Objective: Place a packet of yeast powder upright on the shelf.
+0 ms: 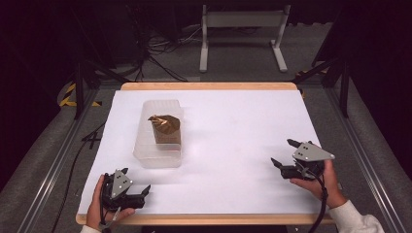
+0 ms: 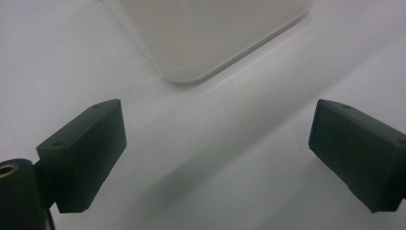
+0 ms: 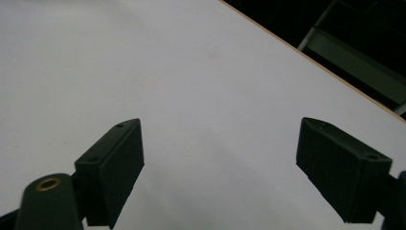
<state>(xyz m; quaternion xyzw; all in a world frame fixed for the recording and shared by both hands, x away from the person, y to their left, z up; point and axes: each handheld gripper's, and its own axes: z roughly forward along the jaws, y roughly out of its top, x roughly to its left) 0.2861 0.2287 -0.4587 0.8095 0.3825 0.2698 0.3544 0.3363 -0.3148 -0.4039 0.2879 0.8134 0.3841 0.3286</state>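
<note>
Container (image 1: pixel 159 145) of clear plastic sits on the left half of the white table (image 1: pixel 233 126), long axis running near to far, with a brown crumpled-looking object (image 1: pixel 166 128) standing inside it toward the far end; what that object is I cannot tell. My left tool (image 1: pixel 135 187) rests at the near left corner of the table, jaws spread wide, nothing between them. From it the container lies just ahead, far and slightly right, and in the left gripper view its rounded near corner (image 2: pixel 191 67) shows straight past my open jaws, apart from them, with bare table between. My right tool (image 1: pixel 285 153) hangs over the right side of the table, also wide and empty, pointing left and far; in the right gripper view it looks across bare table toward the wooden edge (image 3: pixel 306 57). It is well apart from the container. Judgement: left tool is the nearer one, so a short reach forward along the container's long axis meets its near end first.
</note>
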